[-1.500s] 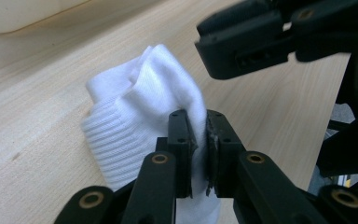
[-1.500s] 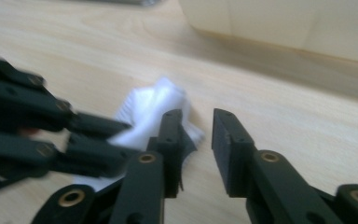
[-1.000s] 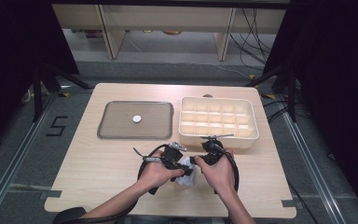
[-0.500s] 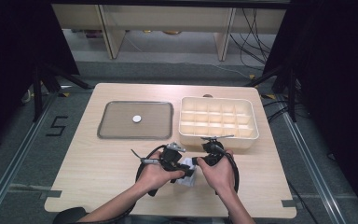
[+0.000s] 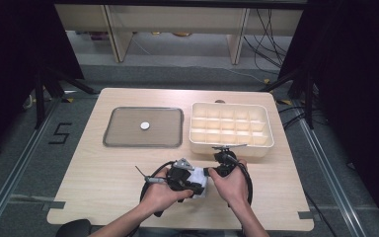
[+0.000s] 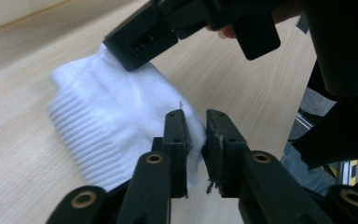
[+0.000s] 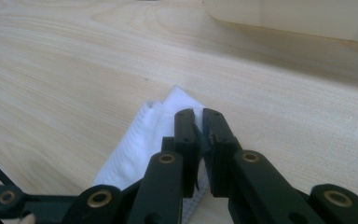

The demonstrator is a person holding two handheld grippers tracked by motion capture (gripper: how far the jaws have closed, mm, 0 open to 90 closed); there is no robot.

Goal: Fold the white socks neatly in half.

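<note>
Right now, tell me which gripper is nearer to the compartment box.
Right. The right gripper sits just in front of the compartment box, pinching the white sock; the left gripper grips that sock farther back.

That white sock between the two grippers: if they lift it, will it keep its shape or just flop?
Probably flop: the white sock is soft ribbed knit, already bunched and folded on the table. It likely weighs little. Its fabric should grip rather than slip in the left gripper and right gripper, both pinching it.
</note>
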